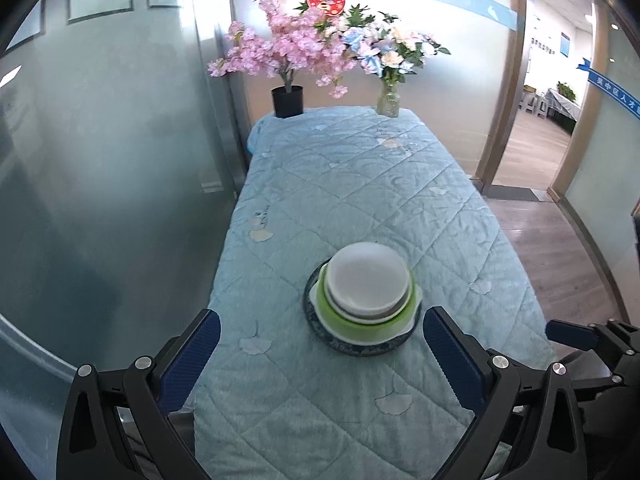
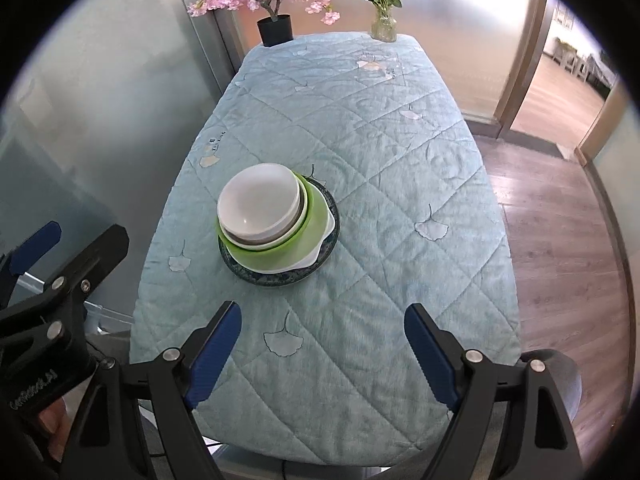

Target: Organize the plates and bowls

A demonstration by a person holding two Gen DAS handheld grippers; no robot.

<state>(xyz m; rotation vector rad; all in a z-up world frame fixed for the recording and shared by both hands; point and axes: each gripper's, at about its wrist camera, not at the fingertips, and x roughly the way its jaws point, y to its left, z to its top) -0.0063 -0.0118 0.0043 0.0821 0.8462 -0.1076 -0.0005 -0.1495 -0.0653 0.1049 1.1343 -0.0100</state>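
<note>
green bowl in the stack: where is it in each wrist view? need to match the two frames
Left wrist: green bowl sits low and right of centre, just beyond the open left gripper, nested on the dark-rimmed plate.
Right wrist: green bowl sits left of centre, mid-height, well ahead of the open right gripper.
Shared landmark: black flower pot at the table's far-left corner.

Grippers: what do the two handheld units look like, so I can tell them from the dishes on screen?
Both the left gripper and the right gripper have matte black angular frames with silver rivets. Their fingers carry ribbed dark-blue pads. White lettering marks the left unit's body; it is unreadable.
</note>
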